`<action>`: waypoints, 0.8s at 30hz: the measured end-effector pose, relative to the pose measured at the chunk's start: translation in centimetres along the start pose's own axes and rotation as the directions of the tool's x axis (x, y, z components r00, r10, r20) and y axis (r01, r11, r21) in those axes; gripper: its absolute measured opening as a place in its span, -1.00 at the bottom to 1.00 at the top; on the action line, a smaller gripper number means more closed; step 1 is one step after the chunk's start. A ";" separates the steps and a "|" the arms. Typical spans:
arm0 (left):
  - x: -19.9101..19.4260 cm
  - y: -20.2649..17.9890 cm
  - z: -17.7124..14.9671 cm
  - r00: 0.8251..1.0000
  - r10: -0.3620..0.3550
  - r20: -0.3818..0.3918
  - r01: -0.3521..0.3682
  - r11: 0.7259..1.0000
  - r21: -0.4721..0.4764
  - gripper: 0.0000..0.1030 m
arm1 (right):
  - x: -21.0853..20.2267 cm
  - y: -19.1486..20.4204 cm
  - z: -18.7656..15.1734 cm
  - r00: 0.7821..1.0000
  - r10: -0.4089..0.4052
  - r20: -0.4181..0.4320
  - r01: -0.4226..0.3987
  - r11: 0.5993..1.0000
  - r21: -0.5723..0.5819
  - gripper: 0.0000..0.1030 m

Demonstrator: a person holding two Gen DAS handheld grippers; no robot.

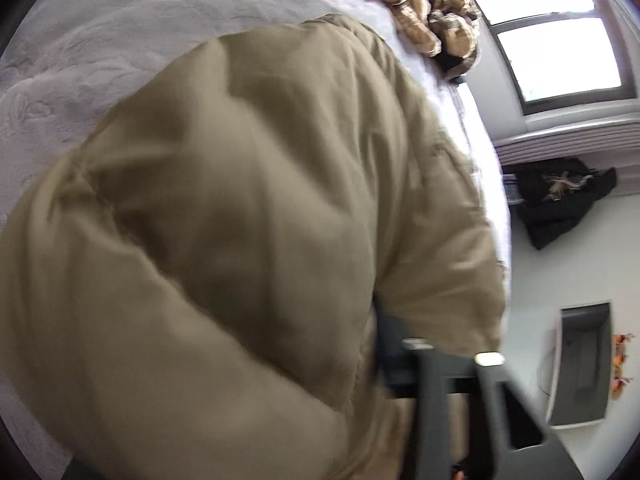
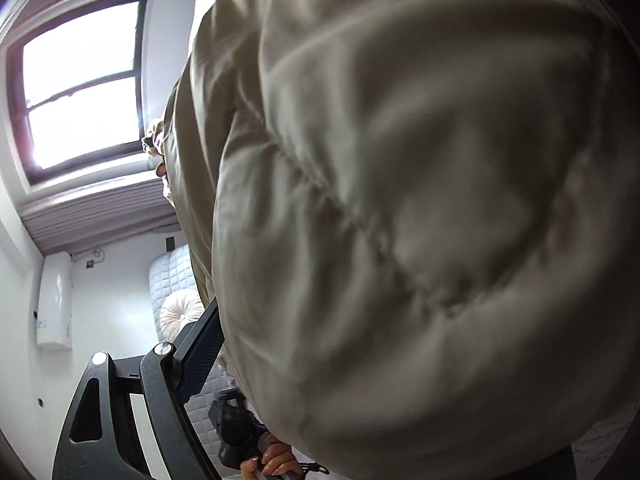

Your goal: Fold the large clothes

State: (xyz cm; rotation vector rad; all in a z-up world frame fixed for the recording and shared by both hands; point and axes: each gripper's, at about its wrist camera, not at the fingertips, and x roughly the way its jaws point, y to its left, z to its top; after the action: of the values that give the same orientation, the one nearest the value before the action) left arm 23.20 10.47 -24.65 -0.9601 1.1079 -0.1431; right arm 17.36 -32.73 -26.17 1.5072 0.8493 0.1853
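- While the puffy beige quilted jacket (image 1: pixel 248 200) drapes over the white textured bed (image 1: pixel 120 40), the left gripper (image 1: pixel 436 364) jaws look pinched on its edge.
- Right gripper (image 2: pixel 192 344) jaws stand wide against the padding; a grip is unclear.
- Judged mid-fold; next, lay the lifted part flat.

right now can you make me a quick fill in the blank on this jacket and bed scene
1. The puffy jacket that fills both views is ____ in colour.
2. It lies on a ____ bedspread.
3. Beyond it a striped garment is bunched near the ____.
4. In the right wrist view a hand grips the other ____.

Missing words: beige; white; window; gripper
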 end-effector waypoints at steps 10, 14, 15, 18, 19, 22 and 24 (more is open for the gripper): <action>-4.5 -4.6 0.1 0.997 -0.055 0.045 0.047 0.984 0.170 -0.61 | -1.8 1.4 -0.5 0.998 0.044 -0.036 -0.044 0.999 -0.005 -0.52; -6.9 -5.1 -0.2 0.997 -0.071 0.021 0.064 0.970 0.234 -0.61 | -3.0 2.5 -1.6 0.998 0.053 -0.032 -0.054 0.997 -0.047 -0.54; -7.5 -5.0 -0.3 0.997 -0.075 0.013 0.070 0.968 0.241 -0.61 | -3.3 2.6 -2.1 0.998 0.052 -0.034 -0.054 0.997 -0.054 -0.54; -9.4 -4.3 -1.0 0.997 -0.075 -0.023 0.078 0.960 0.269 -0.61 | -4.4 2.4 -3.4 0.998 0.044 -0.034 -0.046 0.997 -0.063 -0.54; -9.9 -4.2 -1.3 0.997 -0.072 -0.035 0.079 0.957 0.278 -0.61 | -5.0 2.5 -3.4 0.998 0.043 -0.034 -0.045 0.997 -0.061 -0.54; -12.2 -2.7 -2.9 0.995 -0.066 -0.071 0.083 0.954 0.287 -0.61 | -6.1 2.1 -5.4 0.999 0.030 -0.040 -0.033 0.997 -0.069 -0.54; -13.6 -1.5 -4.1 0.993 -0.064 -0.099 0.090 0.956 0.280 -0.61 | -6.7 1.7 -6.9 0.998 0.022 -0.051 -0.025 0.997 -0.068 -0.54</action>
State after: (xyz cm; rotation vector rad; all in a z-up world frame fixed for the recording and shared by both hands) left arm 13.89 14.52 -14.67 -0.7442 1.0964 -0.4018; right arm 9.16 -31.09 -21.04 1.4540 0.8574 0.2682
